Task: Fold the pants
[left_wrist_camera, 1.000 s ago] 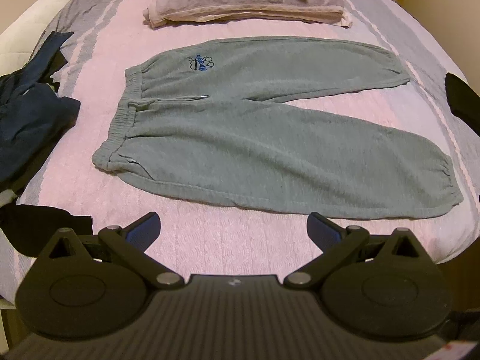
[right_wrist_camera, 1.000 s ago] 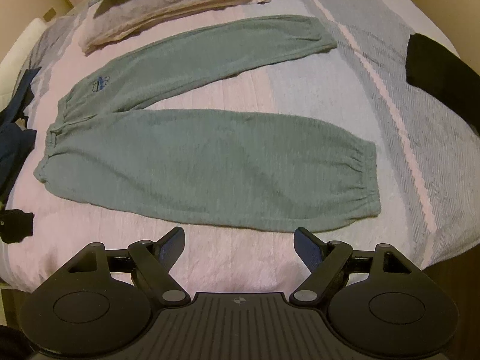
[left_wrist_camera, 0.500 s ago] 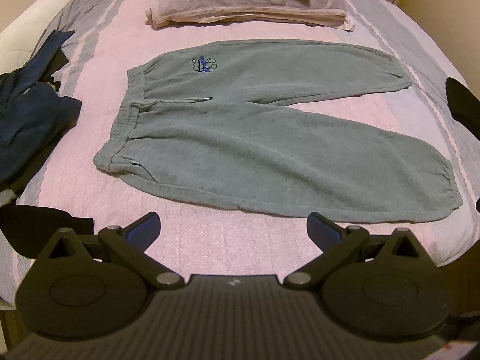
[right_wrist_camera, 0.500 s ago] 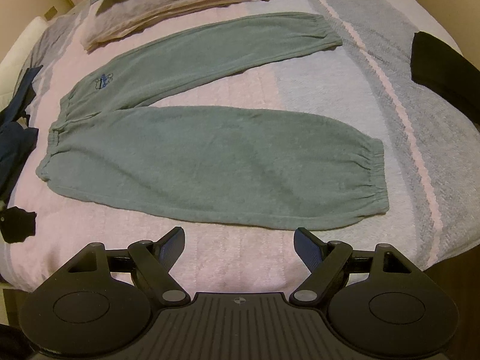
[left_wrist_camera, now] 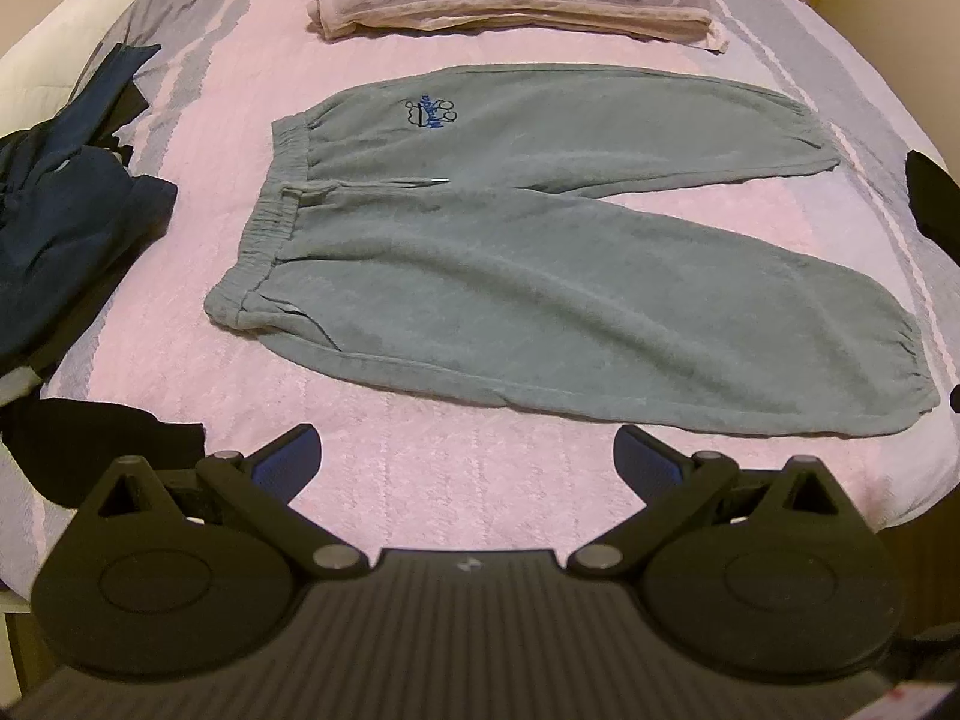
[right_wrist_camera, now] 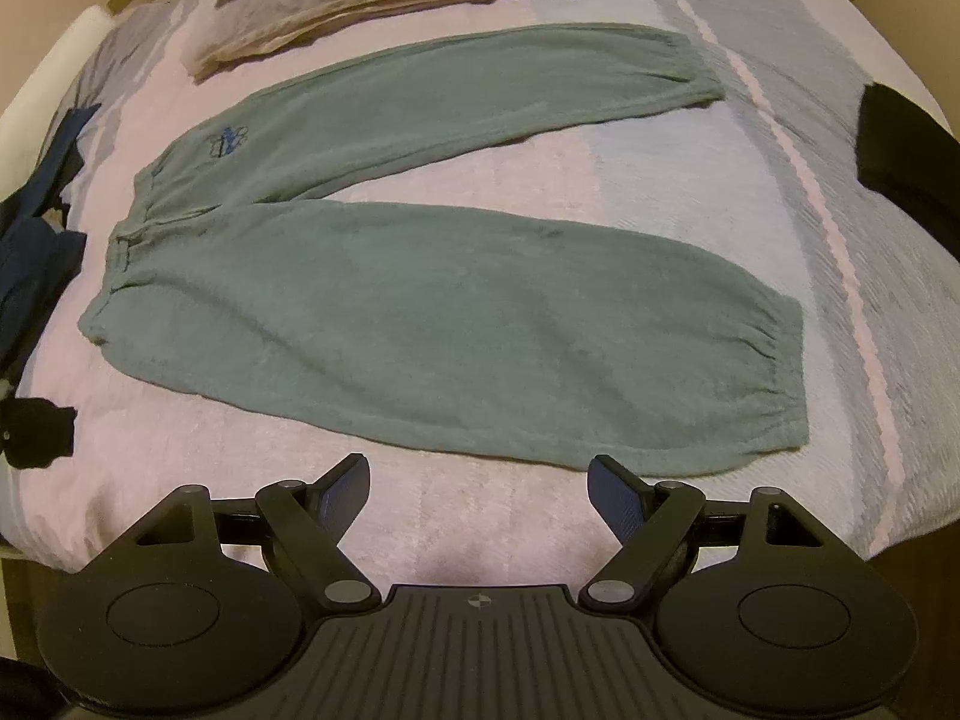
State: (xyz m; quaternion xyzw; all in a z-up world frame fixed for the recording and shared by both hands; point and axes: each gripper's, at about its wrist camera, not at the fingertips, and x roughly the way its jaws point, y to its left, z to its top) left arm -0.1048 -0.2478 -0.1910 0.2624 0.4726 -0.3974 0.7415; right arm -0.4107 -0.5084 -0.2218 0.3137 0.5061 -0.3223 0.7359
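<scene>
Grey-green sweatpants (left_wrist_camera: 540,276) (right_wrist_camera: 432,324) lie flat on the pink bedspread, waistband to the left, both legs spread apart toward the right, a blue logo on the far leg's hip. My left gripper (left_wrist_camera: 468,459) hovers open over bare bedspread just short of the near leg's lower edge, holding nothing. In the right wrist view my right gripper (right_wrist_camera: 477,489) is open too, its fingertips close to the near leg's hem side, nothing between them.
Folded pillows and blankets (left_wrist_camera: 510,0) are stacked at the head of the bed. A heap of dark blue clothes (left_wrist_camera: 66,204) lies left of the waistband, a black garment (left_wrist_camera: 102,450) near the front left corner, another black item (right_wrist_camera: 900,144) at the right edge.
Both grippers have moved slightly forward and toward the pants, which now sit a little lower and larger in each view. The pants have not moved; both grippers stay open.
</scene>
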